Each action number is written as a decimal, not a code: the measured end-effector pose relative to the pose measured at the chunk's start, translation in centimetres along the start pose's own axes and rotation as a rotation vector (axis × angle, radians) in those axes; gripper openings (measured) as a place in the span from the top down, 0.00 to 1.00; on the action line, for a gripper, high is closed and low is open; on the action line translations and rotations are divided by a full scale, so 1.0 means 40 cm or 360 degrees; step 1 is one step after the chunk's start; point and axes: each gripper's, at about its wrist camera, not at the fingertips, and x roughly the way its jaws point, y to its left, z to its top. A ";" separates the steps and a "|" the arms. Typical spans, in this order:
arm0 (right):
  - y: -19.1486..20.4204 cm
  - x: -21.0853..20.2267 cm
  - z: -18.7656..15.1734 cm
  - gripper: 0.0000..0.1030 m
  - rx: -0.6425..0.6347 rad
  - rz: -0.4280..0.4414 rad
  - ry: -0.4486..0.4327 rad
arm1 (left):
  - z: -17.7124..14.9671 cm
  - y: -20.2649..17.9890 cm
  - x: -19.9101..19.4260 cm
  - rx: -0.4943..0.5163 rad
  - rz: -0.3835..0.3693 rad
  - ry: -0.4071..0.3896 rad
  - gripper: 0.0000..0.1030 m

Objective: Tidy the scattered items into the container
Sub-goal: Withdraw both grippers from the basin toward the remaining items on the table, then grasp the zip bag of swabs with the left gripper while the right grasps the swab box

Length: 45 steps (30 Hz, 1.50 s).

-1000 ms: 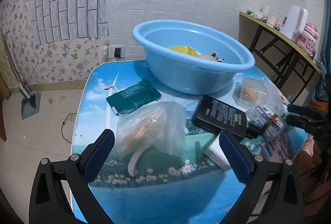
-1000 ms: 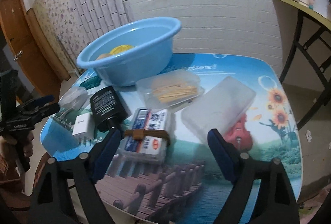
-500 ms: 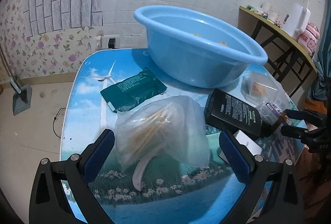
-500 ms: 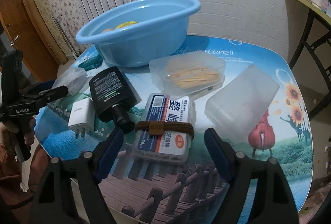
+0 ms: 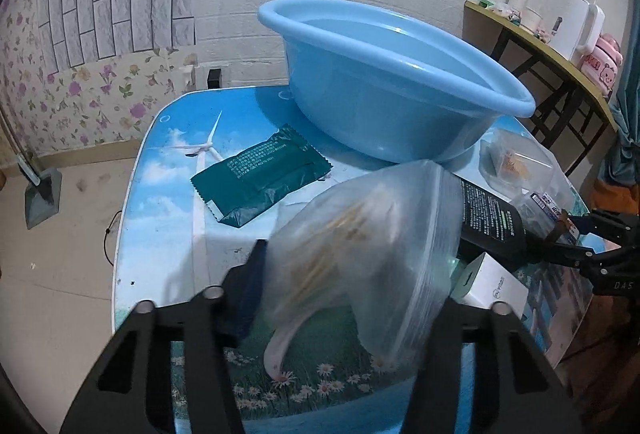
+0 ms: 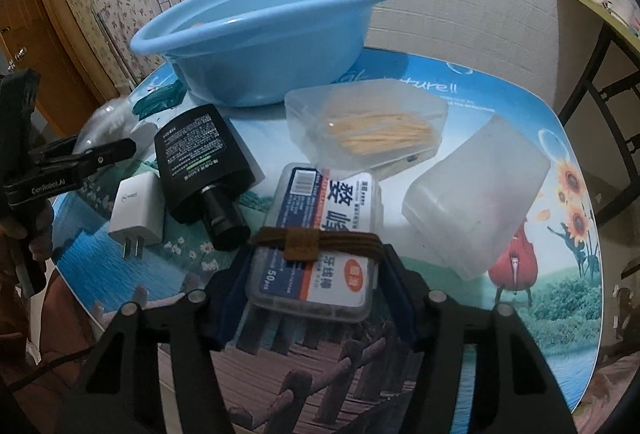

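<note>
Both tongs are closing at once, each on its own item.

Left gripper (image 5: 344, 286) — jaws narrowing onto the clear plastic bag (image 5: 372, 234), which is bulging up between the fingers; the left pad looks pressed into the film, the right one is hidden behind it. The bag is lying just in front of the blue basin (image 5: 384, 89), which is sitting straight ahead and beyond it on the table (image 5: 160, 201).

Right gripper (image 6: 316, 298) — jaws closing around the floss-pick box (image 6: 320, 242), the one with the brown band (image 6: 316, 240) round it. Its long axis is running away from the camera, so the fingers are taking it across the short width, near the close end; both pads appear to be touching its sides. From here the basin (image 6: 256, 33) is lying ahead and to the left, past the black bottle (image 6: 200, 161) and toothpick case (image 6: 368, 125).

Judgement: the left hand is nearer the basin — a short lift forward over the rim; the right is needing a longer carry across its neighbours.
</note>
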 end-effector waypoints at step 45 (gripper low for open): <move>0.006 -0.187 0.032 0.44 -0.0111 0.0284 -0.0302 | 0.075 -0.089 -0.212 0.0020 -0.0025 -0.0231 0.65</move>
